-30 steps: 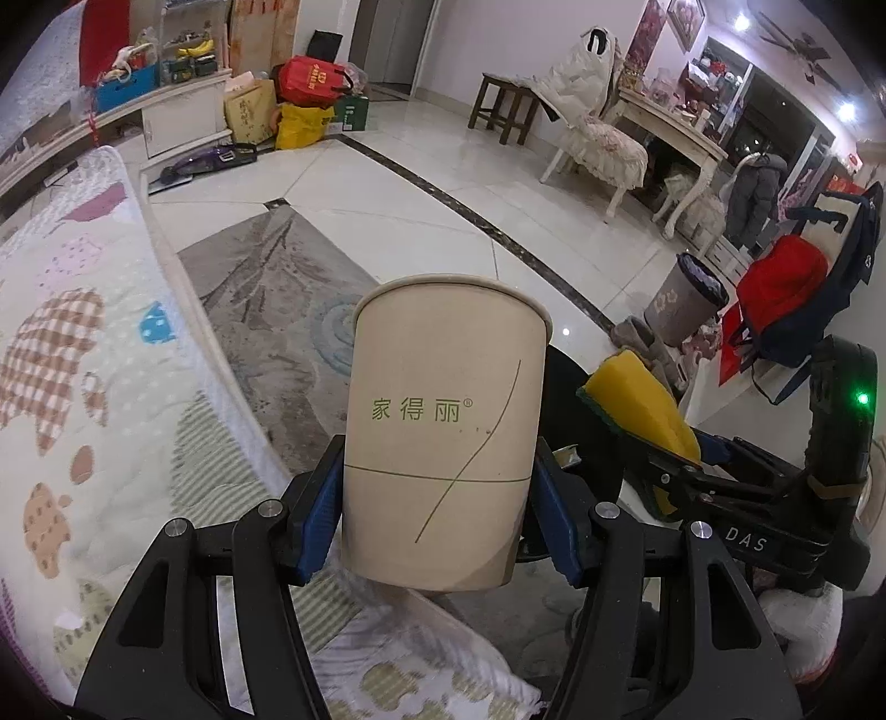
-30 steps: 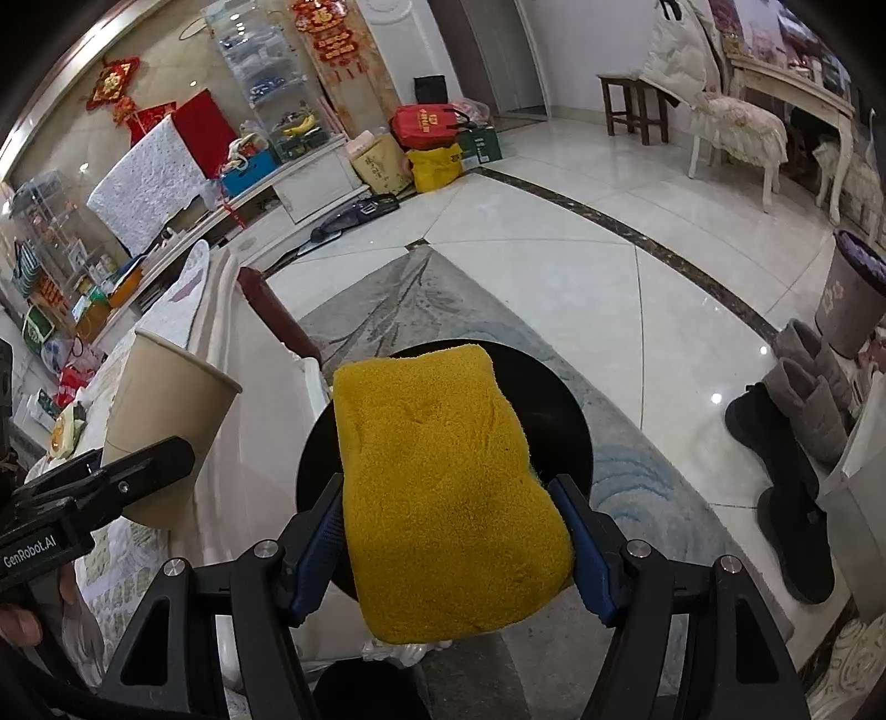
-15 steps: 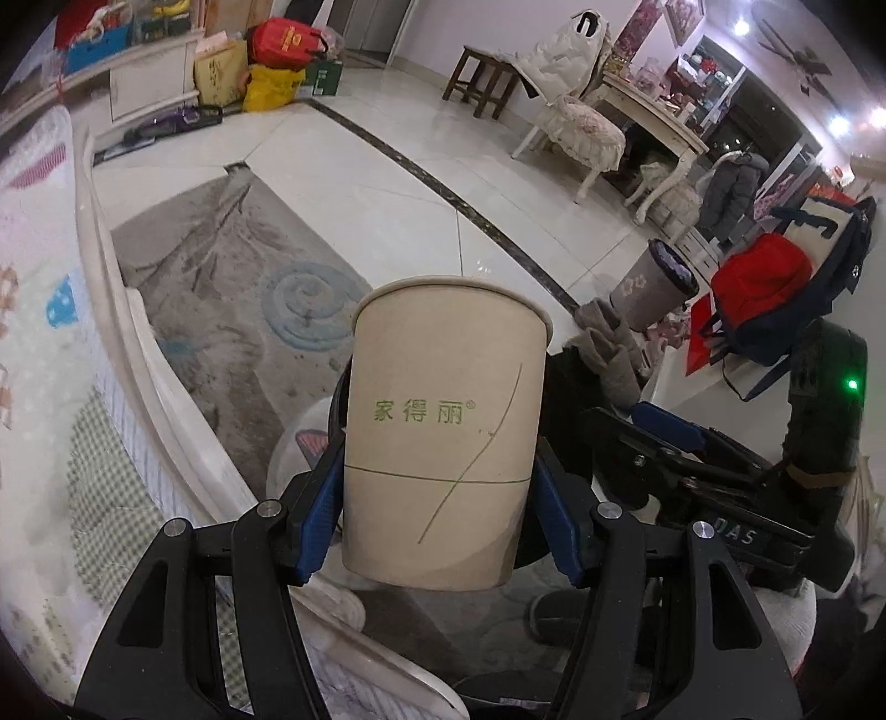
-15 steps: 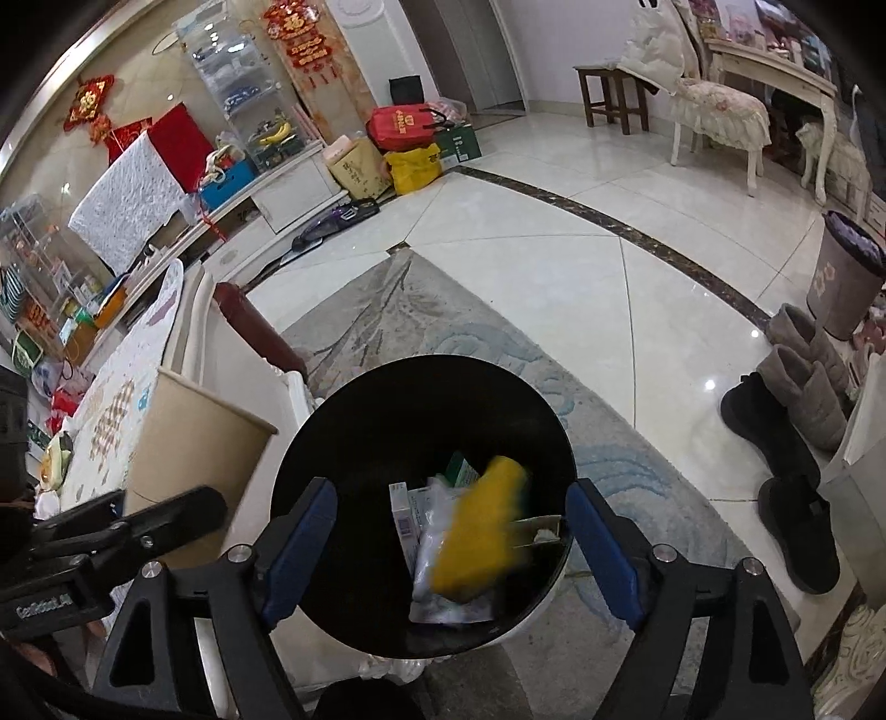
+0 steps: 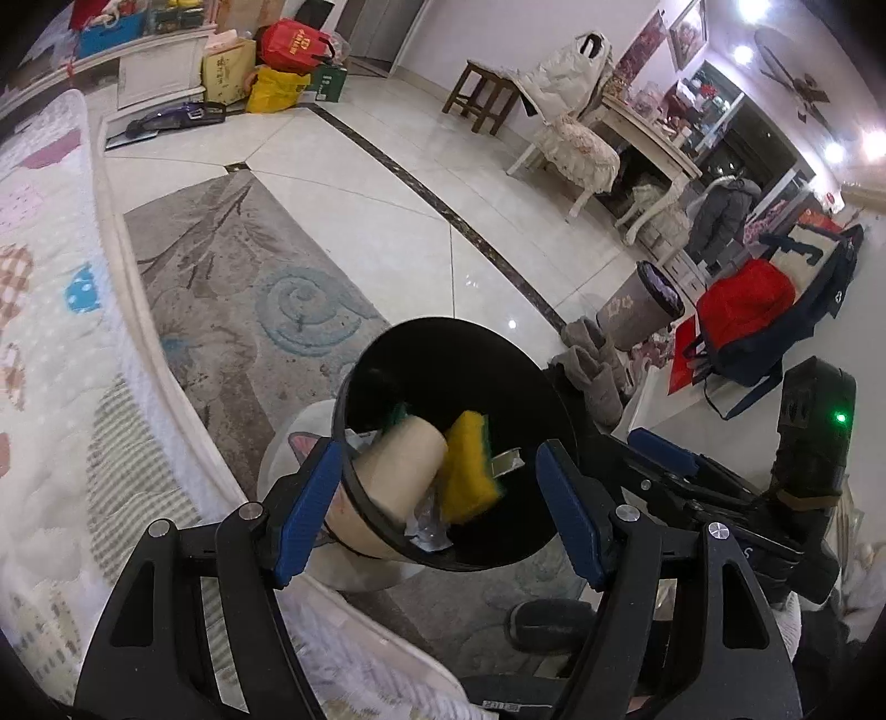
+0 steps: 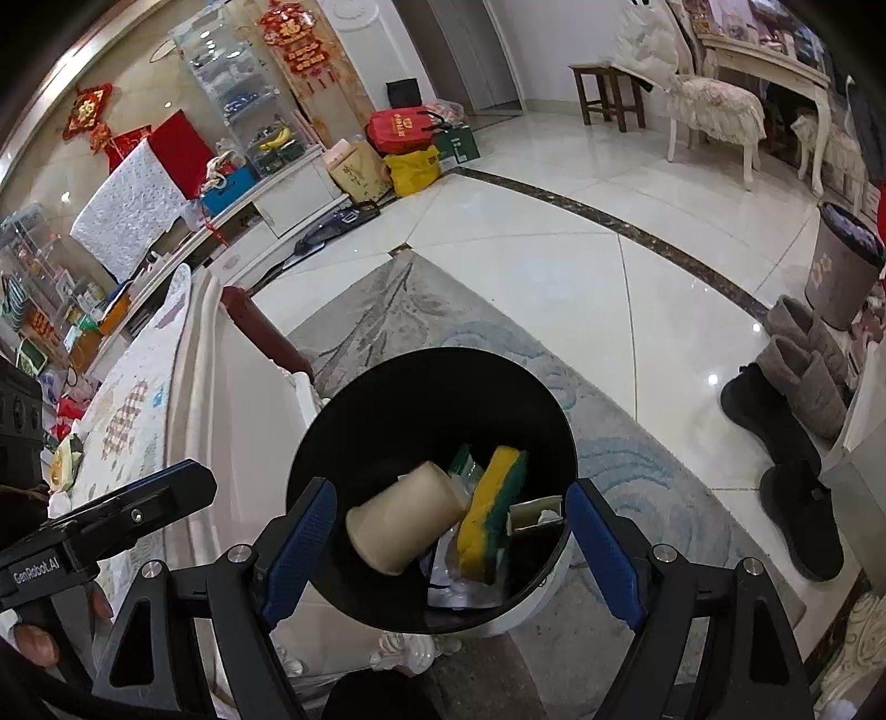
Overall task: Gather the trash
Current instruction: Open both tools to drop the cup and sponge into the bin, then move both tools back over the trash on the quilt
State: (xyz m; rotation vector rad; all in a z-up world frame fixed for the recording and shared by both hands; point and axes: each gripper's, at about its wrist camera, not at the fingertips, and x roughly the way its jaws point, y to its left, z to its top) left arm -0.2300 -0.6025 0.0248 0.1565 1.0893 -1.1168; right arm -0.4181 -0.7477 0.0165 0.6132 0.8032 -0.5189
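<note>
Now both grippers hover above the black bin (image 6: 354,421), tilted down toward its mouth; the left gripper (image 5: 440,509) has its jaws spread wide and empty, and the right gripper (image 6: 451,545) likewise gapes with nothing between its pads. Inside the bin, the paper cup (image 6: 407,518) lies on its side; the yellow-green sponge (image 6: 490,512) leans just beside it, over wrappers.

from my feed the room is evenly bright, lit by ceiling spotlights (image 5: 745,54) that blow out to white glare at the upper right of the left wrist view. small hot reflections sit on the glossy floor tiles (image 6: 554,288) beyond the black bin (image 6: 354,443), whose inside reads almost pure black. the yellow sponge (image 6: 490,518) in it is slightly smeared. both views bend hard, with dark vignetted corners.
</note>
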